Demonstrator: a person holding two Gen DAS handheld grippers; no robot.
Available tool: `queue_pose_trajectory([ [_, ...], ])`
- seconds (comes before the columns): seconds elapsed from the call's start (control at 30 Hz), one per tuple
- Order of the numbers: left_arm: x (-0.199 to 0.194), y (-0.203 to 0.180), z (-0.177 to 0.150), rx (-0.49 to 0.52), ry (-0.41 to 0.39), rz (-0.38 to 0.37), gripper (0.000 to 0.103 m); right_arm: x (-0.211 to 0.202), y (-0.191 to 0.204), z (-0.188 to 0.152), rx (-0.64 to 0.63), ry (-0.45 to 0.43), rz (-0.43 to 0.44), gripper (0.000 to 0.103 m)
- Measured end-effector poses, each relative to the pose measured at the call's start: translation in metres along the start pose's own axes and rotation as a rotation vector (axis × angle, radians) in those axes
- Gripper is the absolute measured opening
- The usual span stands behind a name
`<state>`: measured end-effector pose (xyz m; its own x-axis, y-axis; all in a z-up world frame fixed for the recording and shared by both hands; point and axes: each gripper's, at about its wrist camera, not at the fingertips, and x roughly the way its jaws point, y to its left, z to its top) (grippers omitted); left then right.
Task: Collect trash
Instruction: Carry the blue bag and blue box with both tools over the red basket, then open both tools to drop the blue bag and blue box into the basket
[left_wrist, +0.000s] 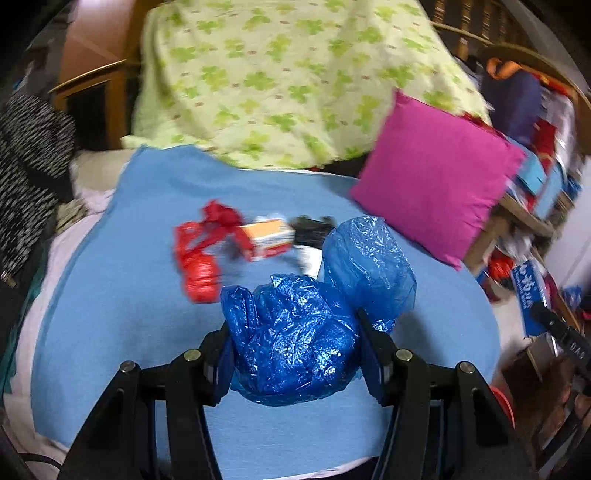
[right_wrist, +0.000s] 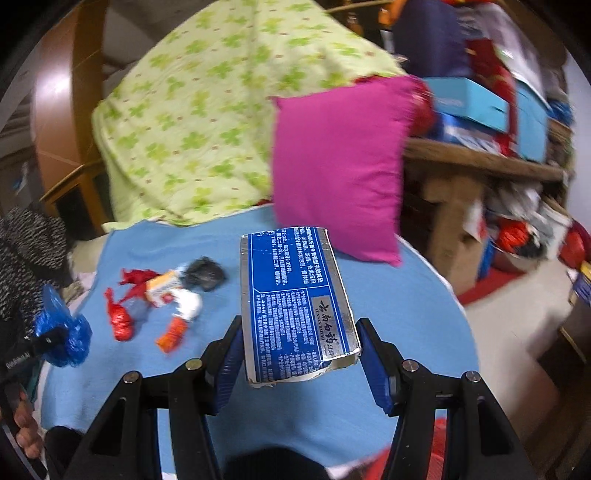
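Note:
My left gripper (left_wrist: 293, 325) is shut on a crumpled blue plastic bag (left_wrist: 295, 332) and holds it above the blue blanket (left_wrist: 129, 295). My right gripper (right_wrist: 299, 332) is shut on a flattened blue and silver carton (right_wrist: 295, 302). The carton also shows at the right edge of the left wrist view (left_wrist: 528, 295). On the blanket lie a red plastic wrapper (left_wrist: 199, 251), an orange and white box (left_wrist: 269, 236), a black wad (right_wrist: 205, 273), a white piece (right_wrist: 188, 302) and an orange wrapper (right_wrist: 171, 334). The blue bag shows at the left in the right wrist view (right_wrist: 62, 332).
A magenta cushion (left_wrist: 439, 177) leans at the back right of the blanket. A green flowered quilt (left_wrist: 280, 81) is heaped behind. A cluttered wooden shelf (right_wrist: 480, 158) and cardboard boxes (right_wrist: 454, 229) stand to the right. Dark speckled clothing (left_wrist: 26, 166) hangs at the left.

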<state>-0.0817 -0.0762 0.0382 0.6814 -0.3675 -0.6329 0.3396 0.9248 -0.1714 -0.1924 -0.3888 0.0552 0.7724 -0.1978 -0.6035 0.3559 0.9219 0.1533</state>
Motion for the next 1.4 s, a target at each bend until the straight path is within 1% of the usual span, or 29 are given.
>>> queue_pose_trajectory([
  [0.13,0.01,-0.048,0.001,0.077,0.033,-0.08,0.059,-0.014,-0.053,-0.026,0.066,0.016,-0.071,0.062],
  [0.27,0.016,-0.105,-0.003,0.166,0.061,-0.163,0.059,-0.029,-0.104,-0.059,0.126,0.047,-0.151,0.062],
  [0.3,0.016,-0.119,-0.005,0.187,0.069,-0.189,0.059,-0.031,-0.117,-0.07,0.136,0.066,-0.177,0.062],
  [0.4,0.019,-0.162,-0.016,0.243,0.109,-0.268,0.059,-0.033,-0.145,-0.098,0.178,0.116,-0.215,0.062],
  [0.47,0.022,-0.186,-0.025,0.285,0.13,-0.29,0.059,-0.032,-0.161,-0.119,0.199,0.156,-0.249,0.062],
  [0.57,0.029,-0.216,-0.04,0.337,0.17,-0.327,0.059,-0.031,-0.181,-0.147,0.245,0.206,-0.264,0.062],
  [0.73,0.04,-0.253,-0.061,0.414,0.22,-0.353,0.059,-0.026,-0.195,-0.176,0.266,0.262,-0.27,0.063],
  [0.8,0.044,-0.268,-0.07,0.441,0.24,-0.362,0.059,-0.021,-0.196,-0.181,0.264,0.28,-0.271,0.064],
  [0.93,0.054,-0.283,-0.077,0.474,0.264,-0.375,0.059,-0.015,-0.198,-0.187,0.286,0.301,-0.268,0.065],
  [1.0,0.058,-0.292,-0.082,0.49,0.278,-0.389,0.059,-0.012,-0.203,-0.19,0.291,0.309,-0.272,0.078],
  [1.03,0.06,-0.296,-0.085,0.497,0.281,-0.39,0.059,-0.012,-0.206,-0.19,0.297,0.308,-0.274,0.089],
  [1.07,0.062,-0.299,-0.087,0.505,0.287,-0.394,0.059,-0.013,-0.209,-0.191,0.307,0.3,-0.275,0.09],
  [1.23,0.075,-0.319,-0.102,0.55,0.332,-0.429,0.059,-0.018,-0.22,-0.185,0.338,0.251,-0.288,0.09],
  [1.4,0.087,-0.341,-0.125,0.626,0.405,-0.468,0.06,-0.031,-0.231,-0.178,0.357,0.199,-0.32,0.09],
])
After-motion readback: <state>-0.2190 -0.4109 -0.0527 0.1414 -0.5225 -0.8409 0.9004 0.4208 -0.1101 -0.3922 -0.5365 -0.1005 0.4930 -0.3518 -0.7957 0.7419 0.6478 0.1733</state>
